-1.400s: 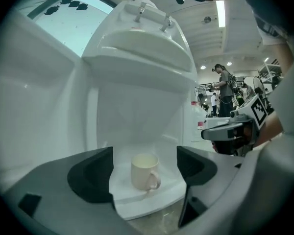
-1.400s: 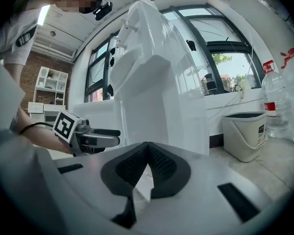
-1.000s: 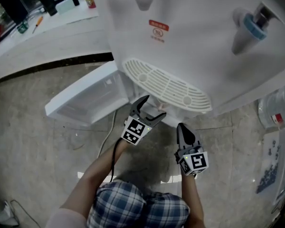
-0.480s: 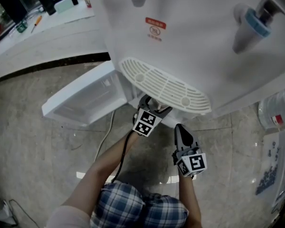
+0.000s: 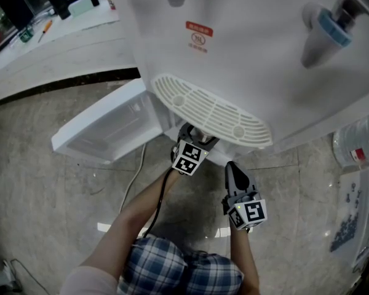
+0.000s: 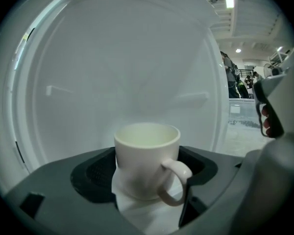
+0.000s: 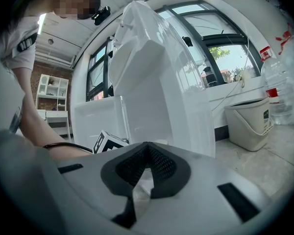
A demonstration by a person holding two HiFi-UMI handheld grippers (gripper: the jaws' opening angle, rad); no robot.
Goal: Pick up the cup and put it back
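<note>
A white cup (image 6: pixel 147 160) with its handle turned toward the camera stands inside the white cabinet of the water dispenser (image 5: pixel 246 42). My left gripper (image 6: pixel 147 173) is shut on the cup, its dark pads against both sides of it. In the head view the left gripper (image 5: pixel 194 134) reaches in under the drip tray (image 5: pixel 212 109), and the cup is hidden there. My right gripper (image 5: pixel 234 169) hangs below and to the right of it over the floor, shut on nothing. Its pads (image 7: pixel 159 163) meet in the right gripper view.
The cabinet door (image 5: pixel 104 131) stands open to the left. A cable (image 5: pixel 135 183) runs across the tiled floor. A big water bottle (image 5: pixel 357 143) stands at the right, and a white bucket (image 7: pixel 247 119) sits by the window wall.
The left gripper has gone from outside the cabinet, with its jaws wide apart, to under the drip tray and inside. The right gripper has barely shifted.
</note>
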